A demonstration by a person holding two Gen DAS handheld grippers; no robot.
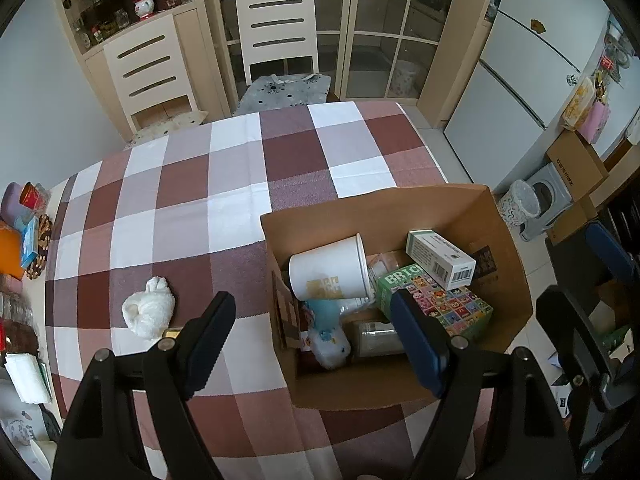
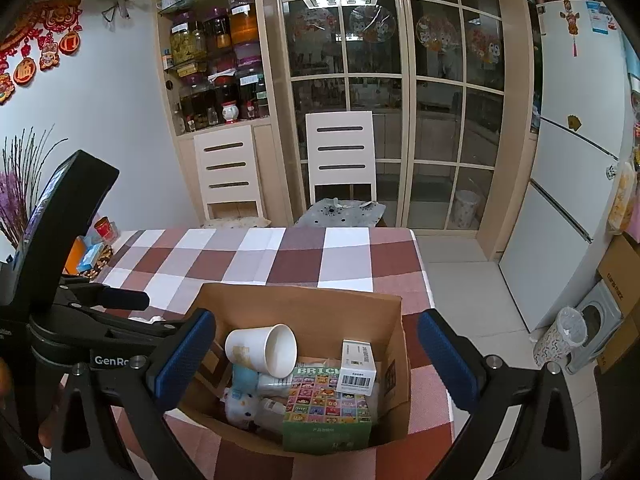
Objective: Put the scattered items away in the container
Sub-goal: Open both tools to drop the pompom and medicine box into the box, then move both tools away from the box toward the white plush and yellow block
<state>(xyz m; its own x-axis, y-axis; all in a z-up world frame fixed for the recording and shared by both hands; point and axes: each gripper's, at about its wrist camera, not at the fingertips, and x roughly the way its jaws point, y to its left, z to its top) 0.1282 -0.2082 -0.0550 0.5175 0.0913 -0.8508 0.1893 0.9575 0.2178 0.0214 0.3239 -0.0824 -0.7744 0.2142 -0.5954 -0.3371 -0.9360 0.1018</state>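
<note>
An open cardboard box (image 1: 500,240) (image 2: 304,304) stands on the checked tablecloth near the table's right edge. Inside lie a tipped white paper cup (image 1: 328,272) (image 2: 264,350), a white carton with a barcode (image 1: 440,260) (image 2: 356,368), a green "BRICK" box (image 1: 440,308) (image 2: 328,404), a blue-white plush toy (image 1: 328,344) (image 2: 240,400) and a clear jar (image 1: 376,338). A white crumpled soft item (image 1: 148,312) lies on the cloth left of the box. My left gripper (image 1: 316,340) (image 2: 136,312) hangs open over the box's left wall. My right gripper (image 2: 316,360) (image 1: 584,280) is open above the box, holding nothing.
Two white chairs (image 1: 276,28) (image 1: 148,68) stand at the table's far side. Small packets and a red tin (image 1: 32,196) crowd the table's left edge. A patterned bin (image 1: 518,204) and cartons sit on the floor at the right, by the fridge (image 2: 576,184).
</note>
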